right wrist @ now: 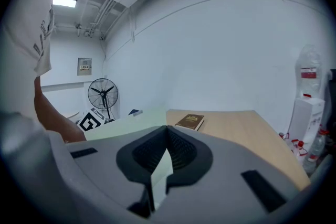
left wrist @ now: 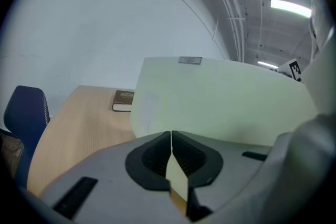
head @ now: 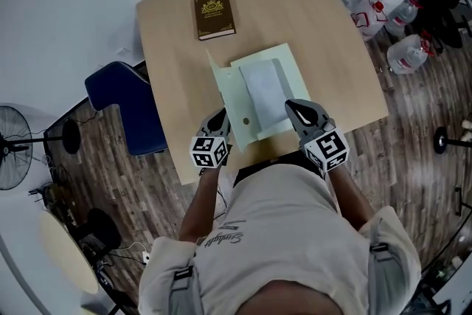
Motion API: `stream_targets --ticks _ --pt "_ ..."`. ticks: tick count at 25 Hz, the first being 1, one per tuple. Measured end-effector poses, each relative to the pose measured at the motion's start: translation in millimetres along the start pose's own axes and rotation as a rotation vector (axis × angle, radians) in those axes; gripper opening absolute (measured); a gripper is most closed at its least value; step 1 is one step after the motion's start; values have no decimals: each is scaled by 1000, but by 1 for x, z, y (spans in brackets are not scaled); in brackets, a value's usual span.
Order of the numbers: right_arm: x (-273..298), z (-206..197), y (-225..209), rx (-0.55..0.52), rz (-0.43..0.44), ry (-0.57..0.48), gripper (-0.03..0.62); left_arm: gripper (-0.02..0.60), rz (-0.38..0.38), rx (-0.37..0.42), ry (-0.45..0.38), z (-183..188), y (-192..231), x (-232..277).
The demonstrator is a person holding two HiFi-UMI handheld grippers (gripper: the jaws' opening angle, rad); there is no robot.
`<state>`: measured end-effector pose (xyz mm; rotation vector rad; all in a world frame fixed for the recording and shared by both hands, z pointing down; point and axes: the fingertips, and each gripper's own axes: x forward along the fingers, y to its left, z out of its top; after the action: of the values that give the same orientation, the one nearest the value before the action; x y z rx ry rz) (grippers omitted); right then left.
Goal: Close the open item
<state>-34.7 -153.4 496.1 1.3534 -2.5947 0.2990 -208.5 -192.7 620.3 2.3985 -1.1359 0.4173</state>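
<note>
A pale green folder [head: 262, 96] lies open at the near edge of the wooden table [head: 324, 33], with white sheets [head: 265, 88] inside. Its left cover [head: 230, 114] is lifted and stands nearly upright. My left gripper [head: 219, 122] is shut on the lower edge of that raised cover [left wrist: 220, 99], and the thin green edge runs between the jaws [left wrist: 176, 178]. My right gripper [head: 299, 111] is shut on the folder's right side, a green edge [right wrist: 157, 176] pinched between its jaws.
A brown book [head: 214, 13] lies at the table's far side, also in the left gripper view [left wrist: 124, 101] and the right gripper view [right wrist: 190, 121]. A blue chair [head: 125, 103] stands left of the table. Water bottles [head: 402, 48] and a fan [head: 15, 147] stand on the floor.
</note>
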Motion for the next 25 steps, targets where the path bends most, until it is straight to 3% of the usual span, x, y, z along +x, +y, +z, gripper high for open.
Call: stream_targets --ticks 25 --pt "-58 -31 -91 98 -102 9 -11 17 -73 47 118 -6 -69 84"
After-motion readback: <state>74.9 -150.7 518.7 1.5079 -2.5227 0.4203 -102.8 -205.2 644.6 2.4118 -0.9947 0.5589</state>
